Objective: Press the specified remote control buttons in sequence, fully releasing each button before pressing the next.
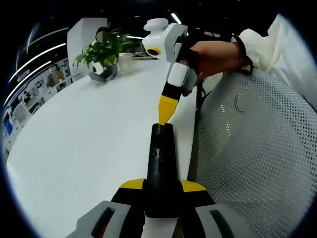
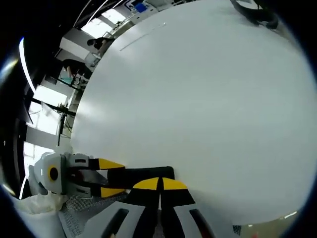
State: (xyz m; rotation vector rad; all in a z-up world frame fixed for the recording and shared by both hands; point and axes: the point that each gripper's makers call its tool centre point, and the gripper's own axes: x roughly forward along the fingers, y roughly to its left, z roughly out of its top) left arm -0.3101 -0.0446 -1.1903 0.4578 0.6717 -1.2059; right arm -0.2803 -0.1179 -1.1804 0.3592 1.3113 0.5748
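A long black remote control (image 1: 161, 158) lies lengthwise between the yellow-tipped jaws of my left gripper (image 1: 162, 186), which is shut on its near end. From above, my right gripper (image 1: 166, 112) comes down with its yellow jaws closed into one point, and the tip rests on the remote's far end. A hand (image 1: 215, 54) holds that gripper. In the right gripper view, my right gripper (image 2: 159, 184) has its tips together over the remote (image 2: 144, 173). My left gripper (image 2: 113, 177) clamps the remote from the left.
The white table (image 1: 84, 144) spreads out to the left and beyond (image 2: 198, 99). A potted plant (image 1: 101, 52) stands at its far end. A white mesh chair back (image 1: 252, 158) is close on the right of the remote.
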